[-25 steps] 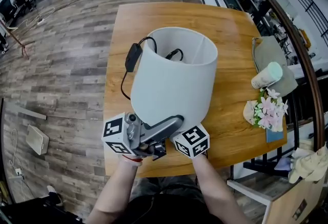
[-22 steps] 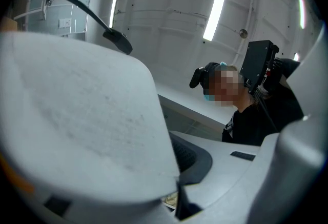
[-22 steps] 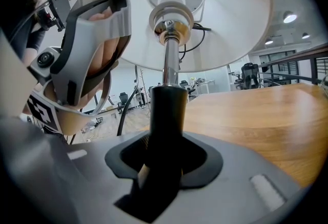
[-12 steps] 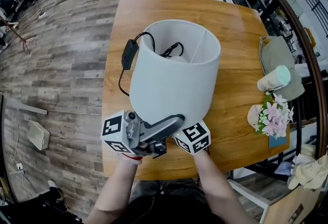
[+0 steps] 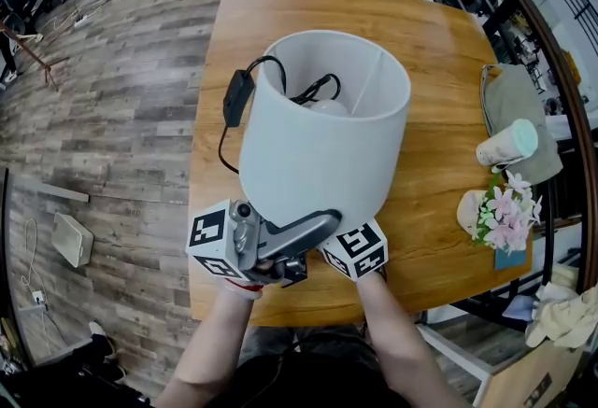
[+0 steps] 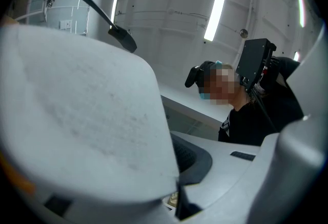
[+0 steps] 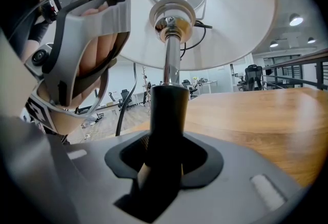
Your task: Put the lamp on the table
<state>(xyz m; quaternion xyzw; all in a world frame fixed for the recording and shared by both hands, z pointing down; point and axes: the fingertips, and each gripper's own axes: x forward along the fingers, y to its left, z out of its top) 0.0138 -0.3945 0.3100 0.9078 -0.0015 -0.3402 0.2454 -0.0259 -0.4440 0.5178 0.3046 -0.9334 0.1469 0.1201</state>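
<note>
floor: grey-brown planks, running along the left of everything

table: orange-brown wood, mostly bare, with the small stuff parked along its right edge

lamp: up in both grippers over the near half of the table, open top of the shade facing the head camera. The base is hidden under the shade, so no clue whether it's touching the wood

shade: pale grey drum, with the bulb fitting visible inside from below

grey cloth: crumpled at the right edge of the table

left gripper: jaws nearly together, pinching the lower rim of the shade on the side nearest the person

right gripper: jaws spread wide but clamped on the stem, which sits snug in the notch between them

stem: dark sleeve low down, chrome above, standing pretty much upright

cord: black with an inline switch, draped over the shade's left rim and dangling down

cup: pale, lying on the grey cloth

flowers: pink and white bunch, just in front of the cup
</note>
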